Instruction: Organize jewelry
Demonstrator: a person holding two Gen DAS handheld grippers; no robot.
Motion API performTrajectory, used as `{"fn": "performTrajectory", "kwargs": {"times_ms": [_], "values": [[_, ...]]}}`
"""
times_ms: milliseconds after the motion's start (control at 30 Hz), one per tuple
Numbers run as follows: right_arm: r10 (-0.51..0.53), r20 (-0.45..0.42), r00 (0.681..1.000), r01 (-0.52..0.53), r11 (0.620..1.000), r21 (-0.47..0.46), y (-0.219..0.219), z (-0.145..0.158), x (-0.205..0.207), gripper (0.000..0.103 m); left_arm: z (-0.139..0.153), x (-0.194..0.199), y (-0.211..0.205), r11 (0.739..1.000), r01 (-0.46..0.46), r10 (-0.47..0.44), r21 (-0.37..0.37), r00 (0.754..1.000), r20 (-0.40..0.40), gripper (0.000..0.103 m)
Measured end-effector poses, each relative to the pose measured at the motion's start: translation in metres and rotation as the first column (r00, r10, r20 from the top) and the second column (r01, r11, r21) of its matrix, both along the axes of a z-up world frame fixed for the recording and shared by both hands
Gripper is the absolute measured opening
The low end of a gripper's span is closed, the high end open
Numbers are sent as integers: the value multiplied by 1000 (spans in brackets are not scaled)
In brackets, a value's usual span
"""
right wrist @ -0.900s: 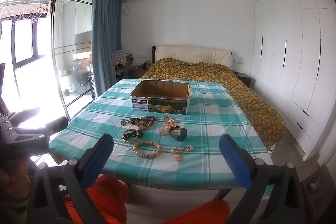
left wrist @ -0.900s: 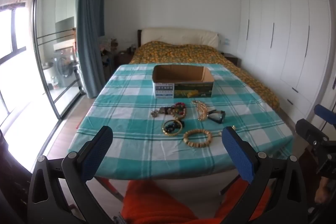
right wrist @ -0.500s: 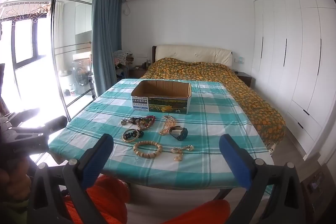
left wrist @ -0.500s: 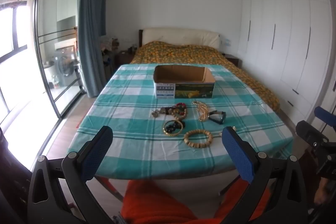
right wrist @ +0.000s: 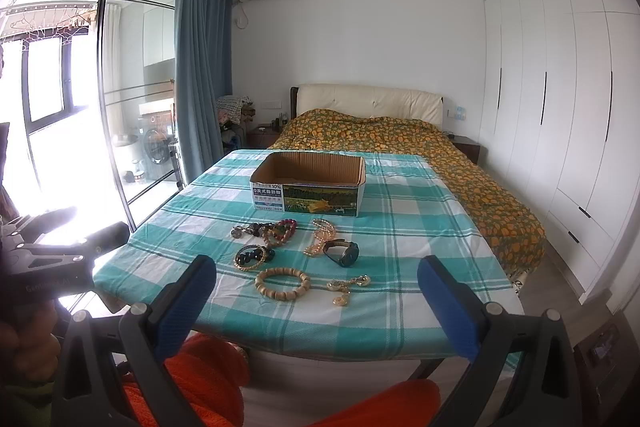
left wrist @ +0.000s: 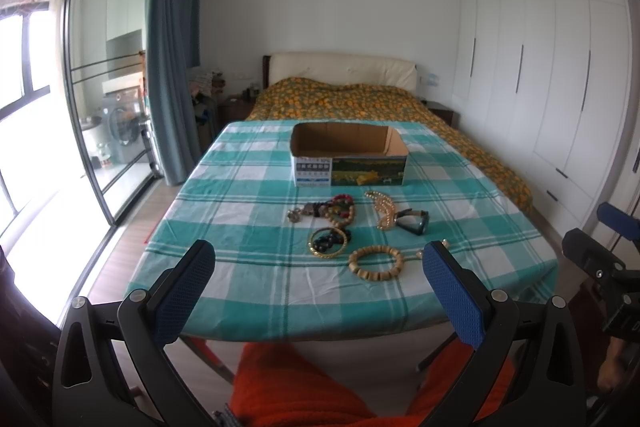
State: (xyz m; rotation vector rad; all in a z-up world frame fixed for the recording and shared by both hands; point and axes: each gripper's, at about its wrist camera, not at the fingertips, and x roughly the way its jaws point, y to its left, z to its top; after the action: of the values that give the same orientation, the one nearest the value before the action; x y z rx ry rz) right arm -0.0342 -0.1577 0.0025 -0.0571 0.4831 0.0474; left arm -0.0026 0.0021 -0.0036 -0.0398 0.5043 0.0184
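Observation:
An open cardboard box (left wrist: 348,159) (right wrist: 308,189) stands mid-table on a teal checked cloth (left wrist: 240,195) (right wrist: 400,219). In front of it lie a wooden bead bracelet (left wrist: 376,263) (right wrist: 283,283), a gold bangle with dark beads (left wrist: 328,242) (right wrist: 251,257), a pearl strand (left wrist: 382,209) (right wrist: 320,237), a dark watch (left wrist: 412,221) (right wrist: 342,253), mixed bead bracelets (left wrist: 338,209) (right wrist: 276,231) and a gold chain piece (right wrist: 346,289). My left gripper (left wrist: 320,287) and right gripper (right wrist: 316,303) hover open before the table's near edge, nothing between their fingers.
A bed with an orange-patterned cover (left wrist: 360,99) lies behind the table. White wardrobes (left wrist: 540,67) line the right wall; a glass sliding door (left wrist: 60,107) and blue curtain (left wrist: 172,47) are on the left. Orange-clad legs (left wrist: 288,387) are below the grippers.

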Motion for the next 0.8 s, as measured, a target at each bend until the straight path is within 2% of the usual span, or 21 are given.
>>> {"fn": "performTrajectory", "kwargs": {"times_ms": [800], "values": [[0,-2,1000,0,1000,4,0,-1,1,102,1,0,-2,1000,5,-5,4,1000,-6,103]]}}
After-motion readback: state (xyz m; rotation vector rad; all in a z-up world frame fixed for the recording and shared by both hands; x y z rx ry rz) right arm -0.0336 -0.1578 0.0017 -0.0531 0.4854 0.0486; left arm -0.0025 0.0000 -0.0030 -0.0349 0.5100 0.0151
